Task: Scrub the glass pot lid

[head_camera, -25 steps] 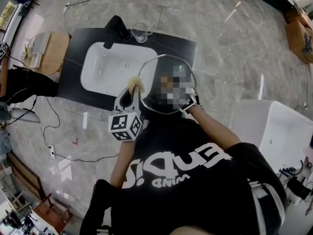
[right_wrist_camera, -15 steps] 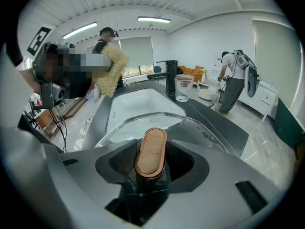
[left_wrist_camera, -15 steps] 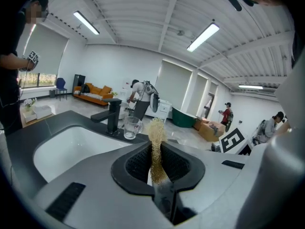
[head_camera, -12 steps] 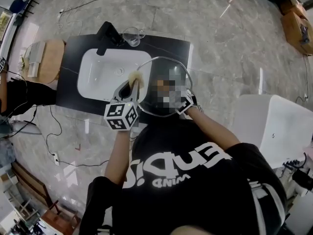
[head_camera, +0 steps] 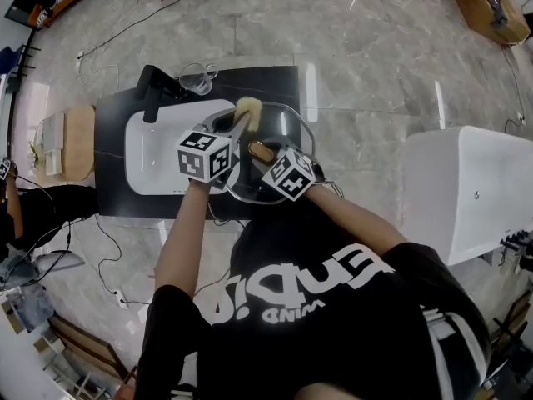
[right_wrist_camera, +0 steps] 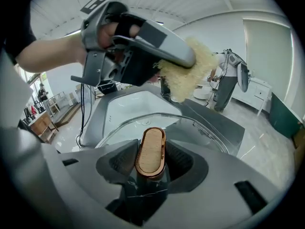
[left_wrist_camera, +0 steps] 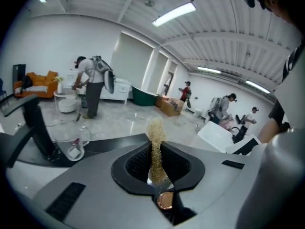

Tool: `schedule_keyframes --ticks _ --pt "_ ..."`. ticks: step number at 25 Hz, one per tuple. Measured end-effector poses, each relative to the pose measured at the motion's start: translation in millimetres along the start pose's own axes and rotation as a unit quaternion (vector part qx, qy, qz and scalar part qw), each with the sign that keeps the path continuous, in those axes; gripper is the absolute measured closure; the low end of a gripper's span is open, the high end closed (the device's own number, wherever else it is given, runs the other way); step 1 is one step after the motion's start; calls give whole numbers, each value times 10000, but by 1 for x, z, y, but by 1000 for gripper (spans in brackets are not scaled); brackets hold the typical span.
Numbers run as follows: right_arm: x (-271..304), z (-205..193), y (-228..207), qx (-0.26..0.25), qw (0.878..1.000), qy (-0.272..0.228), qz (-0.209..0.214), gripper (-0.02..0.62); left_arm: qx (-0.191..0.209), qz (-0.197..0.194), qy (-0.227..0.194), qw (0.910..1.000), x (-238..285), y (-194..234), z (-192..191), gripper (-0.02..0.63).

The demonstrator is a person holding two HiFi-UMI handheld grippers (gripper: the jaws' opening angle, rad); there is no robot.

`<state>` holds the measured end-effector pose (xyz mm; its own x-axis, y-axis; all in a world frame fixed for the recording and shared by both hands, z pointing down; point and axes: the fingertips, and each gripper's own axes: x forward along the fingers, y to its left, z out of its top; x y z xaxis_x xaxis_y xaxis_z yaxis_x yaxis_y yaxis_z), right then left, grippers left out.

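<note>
The glass pot lid (head_camera: 287, 132) is held up over the sink's right end, and I see its rim (right_wrist_camera: 190, 123) through the right gripper view. My right gripper (head_camera: 265, 157) grips the lid's wooden, copper-edged handle (right_wrist_camera: 150, 151); its jaws are closing, with the handle between the pads. My left gripper (head_camera: 237, 125) is shut on a yellowish fibrous scrubber (head_camera: 247, 108). The scrubber (left_wrist_camera: 156, 147) stands up between the jaws, and from the right gripper's side the scrubber (right_wrist_camera: 190, 73) hangs just above the lid's far rim. Whether it touches the glass is unclear.
A white sink (head_camera: 154, 152) is set in a black counter (head_camera: 112, 123). A black faucet (head_camera: 151, 90) and a glass pitcher (head_camera: 194, 80) stand at its far edge. A white tub (head_camera: 475, 190) is at the right. Cables run across the marble floor. People stand in the background.
The left gripper has carried the scrubber from the lid's left rim to its far rim. The right gripper's marker cube has come into view at the lid's near side. The head view has shifted.
</note>
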<state>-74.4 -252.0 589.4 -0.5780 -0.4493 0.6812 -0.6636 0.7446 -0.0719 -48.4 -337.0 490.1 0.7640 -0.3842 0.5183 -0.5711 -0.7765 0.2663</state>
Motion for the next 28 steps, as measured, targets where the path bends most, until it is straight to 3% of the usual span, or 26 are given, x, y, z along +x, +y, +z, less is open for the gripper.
schedule_keyframes --ticks 4,7,13,19,21,28 --pt "3 0 0 115 9999 -53 -86 416 252 -937 723 9927 39 -13 -4 555" --pt "2 -1 -1 228 9996 -120 -147 417 574 -1624 1381 9753 65 -32 -16 555" --pt "0 -2 -4 484 9983 -224 -240 419 1189 -2606 2530 9241 107 -66 -45 555" --pt "-1 -2 -4 637 9973 -254 -278 419 1192 -3412 3504 8641 117 -93 -80 555" --pt "-2 -2 -4 646 9972 -268 -272 419 1171 -3547 3721 8497 116 -97 -90 555" --pt "-3 -5 -4 673 9971 -278 -220 419 1200 -3668 4049 8289 117 -101 -107 555"
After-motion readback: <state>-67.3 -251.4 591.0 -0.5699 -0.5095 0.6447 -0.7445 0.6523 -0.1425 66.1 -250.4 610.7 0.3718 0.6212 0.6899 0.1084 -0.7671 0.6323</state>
